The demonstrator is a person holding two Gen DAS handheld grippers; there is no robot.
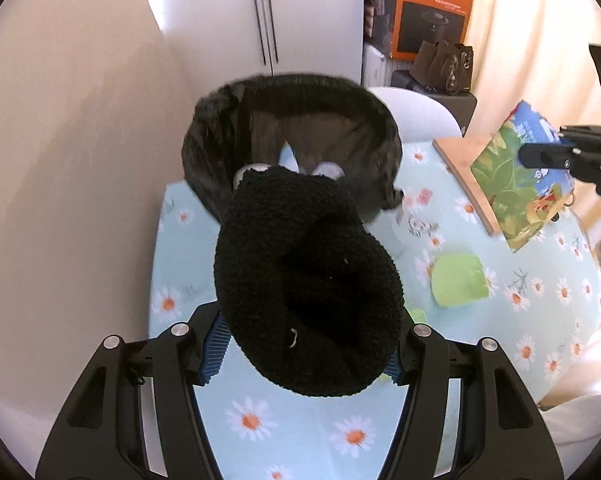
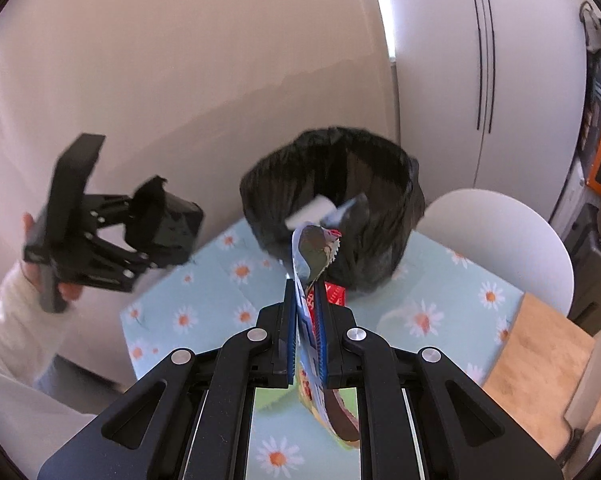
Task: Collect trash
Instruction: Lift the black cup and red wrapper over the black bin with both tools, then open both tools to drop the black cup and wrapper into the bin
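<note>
up close, left fingers clamped on black woolly bundle, right fingers pinching snack wrapper

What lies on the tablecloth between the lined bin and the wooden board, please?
Only bare daisy-print tablecloth shows between the lined bin and the wooden board in the right wrist view; the left wrist view is too blurred there to add anything.

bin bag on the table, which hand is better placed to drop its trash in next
Probably left: its tongs hold the black cloth right at the bin bag rim. The right tongs, shut on the wrapper, sit farther back.
</note>
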